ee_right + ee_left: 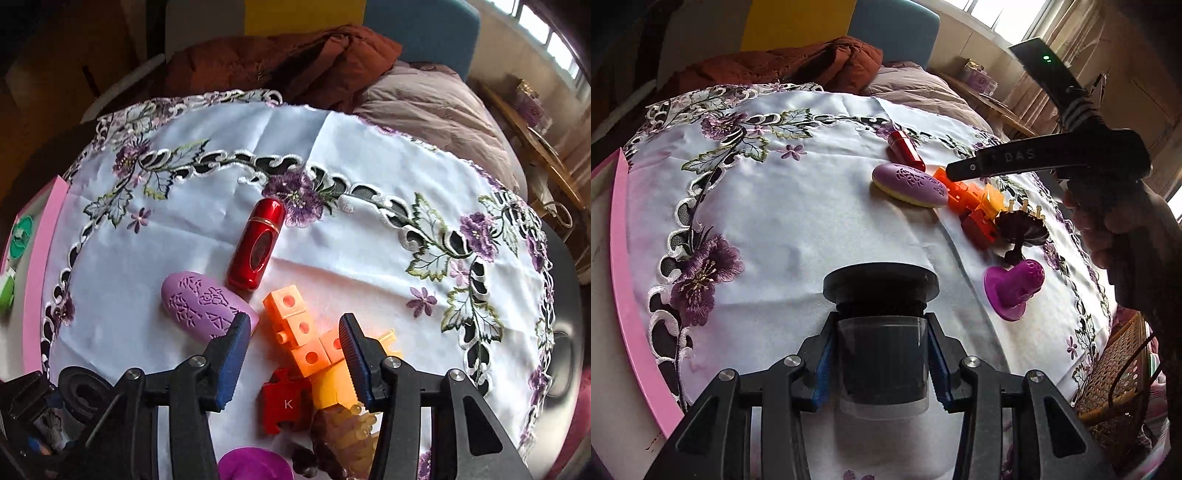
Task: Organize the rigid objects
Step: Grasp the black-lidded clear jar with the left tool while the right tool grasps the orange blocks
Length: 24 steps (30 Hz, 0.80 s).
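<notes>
1. Embroidered white tablecloth (332, 155) noted over the table, carrying every item; pink edge at its left side.
2. Left gripper (882, 354) closed on a clear jar with black cap (881, 284), held near the cloth's near edge, well apart from the cluster.
3. Right gripper (295, 354) partly parted, nothing pressed; poised steeply over the orange block toy (303, 332), which sits between the tips.
4. Toy's long axis judged diagonal, from far-left to near-right, across the jaw gap; right hand clearly nearer.
5. Lilac oval case (207, 308) just beside the left fingertip; red cylinder (258, 243) beyond; red piece marked K (286, 404) nearer.
</notes>
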Tool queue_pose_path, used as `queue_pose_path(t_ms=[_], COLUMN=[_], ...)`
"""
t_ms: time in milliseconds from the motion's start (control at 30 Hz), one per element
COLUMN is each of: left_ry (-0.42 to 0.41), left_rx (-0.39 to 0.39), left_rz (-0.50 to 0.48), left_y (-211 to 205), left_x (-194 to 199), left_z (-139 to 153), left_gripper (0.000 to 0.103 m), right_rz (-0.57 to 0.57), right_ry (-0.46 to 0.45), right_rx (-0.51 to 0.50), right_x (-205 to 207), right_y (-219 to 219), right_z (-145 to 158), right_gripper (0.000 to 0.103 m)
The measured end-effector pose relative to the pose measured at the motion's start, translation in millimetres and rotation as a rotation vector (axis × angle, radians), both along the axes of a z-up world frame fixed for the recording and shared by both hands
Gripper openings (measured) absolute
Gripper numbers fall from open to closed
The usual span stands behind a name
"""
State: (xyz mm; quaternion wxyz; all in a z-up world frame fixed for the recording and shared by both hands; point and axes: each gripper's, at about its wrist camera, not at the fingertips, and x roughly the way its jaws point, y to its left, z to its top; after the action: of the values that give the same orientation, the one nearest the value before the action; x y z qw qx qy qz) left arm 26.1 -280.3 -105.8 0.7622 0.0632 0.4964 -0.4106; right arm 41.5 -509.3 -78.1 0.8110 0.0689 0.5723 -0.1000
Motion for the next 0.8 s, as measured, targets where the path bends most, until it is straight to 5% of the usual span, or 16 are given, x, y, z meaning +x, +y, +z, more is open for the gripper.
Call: queue_pose_path(t_ms=[67,133,267,433,633,700,767,800], left_ry=[0.000,0.006,0.008,0.003,0.000,0.002,0.001,0.001], left_rx=[-0.003,-0.010,-0.014,-0.010,-0.001,-0.004,-0.003,-0.003], left_rz=[0.001,0.003,0.003,0.007,0.010,0.013,0.014,0.012], left_y=[0.1,1.2,1.7,4.5,10.4,11.6,11.7,11.9], left_x=[-0.4,0.2,0.4,-1.9,-6.4,-6.2,-6.6,-7.2], left_z=[-0.4,-0.7,-0.6,0.8,2.5,2.3,2.4,2.6], left_gripper=[0.043,0.043,0.043,0.043,0.043,0.043,0.043,0.043], right_rz=[0.004,-0.011,-0.024,-0.082,-0.058,-0.010,0.023,0.027], right_ry=[0.017,0.034,-0.008,-0.084,-0.012,0.037,0.068,0.082], right_rx=[0.006,0.030,0.027,0.030,0.071,0.015,-0.021,-0.041], right_x=[4.9,6.0,0.2,-7.7,3.1,7.9,10.7,11.5], right_y=[-1.4,-6.3,-3.9,-7.9,-12.5,-4.3,2.8,5.7], right_z=[-8.0,-12.9,-2.6,16.1,4.6,-4.7,-15.0,-20.1], right_gripper=[0.046,0.023,0.002,0.003,0.036,0.047,0.043,0.032])
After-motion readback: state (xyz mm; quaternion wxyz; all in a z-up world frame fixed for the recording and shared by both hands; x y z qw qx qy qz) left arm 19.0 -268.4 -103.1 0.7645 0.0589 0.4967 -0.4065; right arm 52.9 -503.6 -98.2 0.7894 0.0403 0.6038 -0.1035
